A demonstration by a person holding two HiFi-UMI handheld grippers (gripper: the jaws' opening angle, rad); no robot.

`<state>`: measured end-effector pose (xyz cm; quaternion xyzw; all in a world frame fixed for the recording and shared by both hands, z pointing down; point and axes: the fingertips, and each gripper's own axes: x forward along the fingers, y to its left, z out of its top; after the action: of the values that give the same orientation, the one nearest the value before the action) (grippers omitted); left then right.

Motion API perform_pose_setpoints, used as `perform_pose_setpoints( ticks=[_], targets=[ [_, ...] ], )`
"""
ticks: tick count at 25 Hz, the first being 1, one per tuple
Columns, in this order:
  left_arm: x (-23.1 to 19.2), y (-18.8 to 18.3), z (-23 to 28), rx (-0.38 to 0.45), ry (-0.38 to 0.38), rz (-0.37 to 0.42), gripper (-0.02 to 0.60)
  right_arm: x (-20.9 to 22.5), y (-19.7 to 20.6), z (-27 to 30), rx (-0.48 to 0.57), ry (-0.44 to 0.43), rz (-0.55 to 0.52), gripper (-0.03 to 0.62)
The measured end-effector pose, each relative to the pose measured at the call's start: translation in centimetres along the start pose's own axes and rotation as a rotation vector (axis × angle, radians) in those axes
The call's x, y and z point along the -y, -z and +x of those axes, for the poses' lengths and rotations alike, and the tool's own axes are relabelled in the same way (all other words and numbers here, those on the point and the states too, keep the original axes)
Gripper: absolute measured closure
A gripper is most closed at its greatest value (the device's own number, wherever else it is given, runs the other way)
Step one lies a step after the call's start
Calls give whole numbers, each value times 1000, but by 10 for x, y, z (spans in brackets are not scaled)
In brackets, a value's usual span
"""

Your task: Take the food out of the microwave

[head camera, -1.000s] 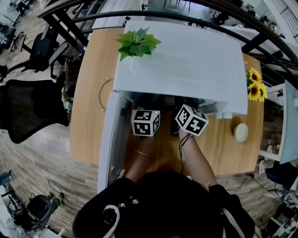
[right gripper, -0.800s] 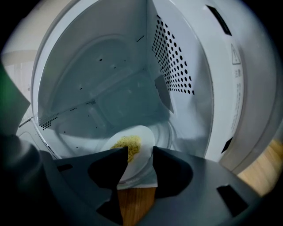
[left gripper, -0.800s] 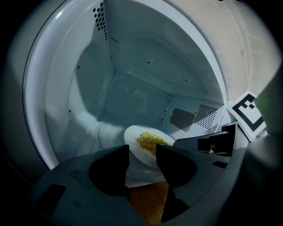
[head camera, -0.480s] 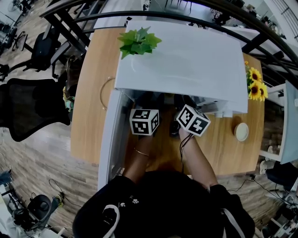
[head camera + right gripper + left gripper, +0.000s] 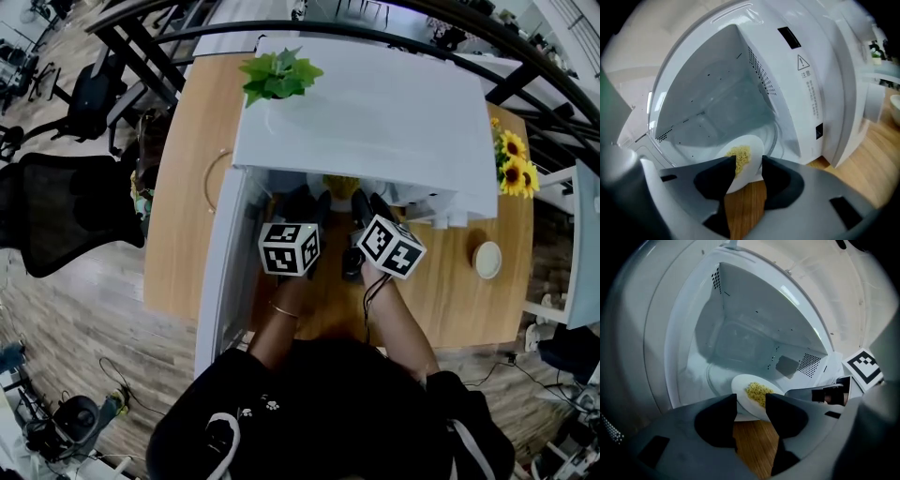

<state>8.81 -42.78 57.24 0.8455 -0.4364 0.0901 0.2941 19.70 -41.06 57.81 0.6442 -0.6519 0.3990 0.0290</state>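
A white plate [image 5: 751, 392] heaped with yellow food [image 5: 758, 392] hangs at the mouth of the open white microwave [image 5: 375, 112], over the wooden table. My left gripper [image 5: 751, 405] is shut on the plate's near rim. My right gripper [image 5: 748, 166] is shut on the plate [image 5: 747, 154] from the other side. From above, the food [image 5: 342, 186] peeks out just under the microwave's front edge, between the left gripper [image 5: 312, 208] and the right gripper [image 5: 362, 206]. The microwave's cavity [image 5: 717, 108] behind the plate holds only its turntable ring.
The microwave door [image 5: 223, 272] stands open to the left of my arms. A green plant [image 5: 279, 77] sits on the microwave's top. Sunflowers [image 5: 513, 173] and a small white cup [image 5: 487, 260] stand on the table [image 5: 178, 206] at the right. A black chair [image 5: 56, 211] is on the left.
Both grippers have drawn back toward me with the plate. The yellow food has come out from under the microwave's front edge and now shows in the head view.
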Motion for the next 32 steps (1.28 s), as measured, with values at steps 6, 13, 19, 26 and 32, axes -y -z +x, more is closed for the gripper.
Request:
perform_pose_setpoints(
  ticks=[6,13,19,26,32],
  targets=[
    [6,1,-9,11,4,-17,410,-1,3,-10,-2,-17,14,419],
    [9,11,-12,-11,8,-24,410,4,8,-18,-12,-25,14,422],
    [5,13,-15,5,18,-73,410,6,9,-21,-15,-40,26,422],
    [4,20,-21,30,71,-273,410,17,12,-25,-14,-33,98,425],
    [13,28,-15,45,130,-418,410,14,26,-21,-26,-147,330,454]
  ],
)
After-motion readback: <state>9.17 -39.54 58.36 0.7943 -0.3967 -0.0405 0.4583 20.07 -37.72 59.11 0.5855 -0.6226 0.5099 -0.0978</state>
